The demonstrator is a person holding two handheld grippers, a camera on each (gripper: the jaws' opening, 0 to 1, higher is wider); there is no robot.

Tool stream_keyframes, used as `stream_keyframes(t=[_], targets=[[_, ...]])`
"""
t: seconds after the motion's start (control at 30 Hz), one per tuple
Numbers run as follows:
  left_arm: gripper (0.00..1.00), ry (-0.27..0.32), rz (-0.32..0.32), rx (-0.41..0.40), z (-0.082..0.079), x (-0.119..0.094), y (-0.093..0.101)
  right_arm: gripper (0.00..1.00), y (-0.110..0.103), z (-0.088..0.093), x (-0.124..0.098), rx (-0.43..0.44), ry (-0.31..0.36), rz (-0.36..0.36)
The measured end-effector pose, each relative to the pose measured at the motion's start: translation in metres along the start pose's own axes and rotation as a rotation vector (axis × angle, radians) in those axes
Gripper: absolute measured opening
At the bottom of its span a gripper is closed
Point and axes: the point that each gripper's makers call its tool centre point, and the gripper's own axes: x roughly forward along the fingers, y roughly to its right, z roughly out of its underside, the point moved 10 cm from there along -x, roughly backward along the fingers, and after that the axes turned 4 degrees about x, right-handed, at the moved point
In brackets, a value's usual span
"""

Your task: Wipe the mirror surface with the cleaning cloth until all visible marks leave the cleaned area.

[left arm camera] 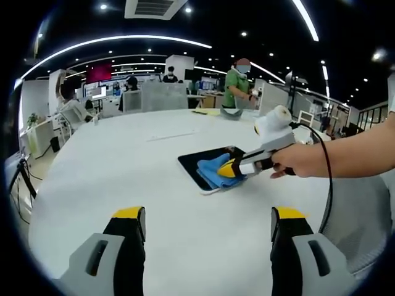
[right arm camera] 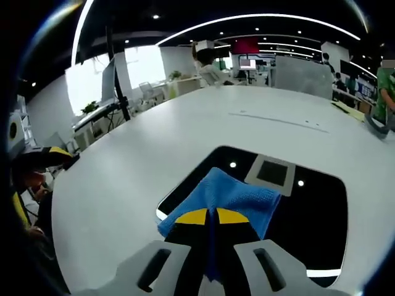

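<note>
Soft blue cloth [right arm camera: 231, 197] lies on the glossy dark mirror [right arm camera: 308, 222]; the white table [left arm camera: 154, 179] looks matt.

Bright ceiling strips and spotlights, evenly lit white tabletop [left arm camera: 148, 166], lamps reflected in the dark mirror [right arm camera: 308, 209], strong fisheye edge curvature, soft focus

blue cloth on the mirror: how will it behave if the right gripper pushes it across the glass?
Blue cloth is folded with soft, rumpled edges, so probably floppy: it may bunch ahead of the right gripper rather than slide flat. The mirror looks glossy, reflecting ceiling lights, so likely low friction. Jaws pinch one edge; the far end may drag.
</note>
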Motion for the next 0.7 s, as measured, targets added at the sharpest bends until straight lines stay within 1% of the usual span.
stream_keyframes(t=[0.5,0.7], targets=[[0.84,-0.001,0.001,0.001,0.0,0.0008,-0.0005,0.0,0.0001,0.0007,-0.0002,0.01,0.009,-0.001],[0.84,-0.003,0.001,0.001,0.0002,0.0011,-0.0006,0.0,0.0049,0.0026,-0.004,0.027,0.013,0.005]])
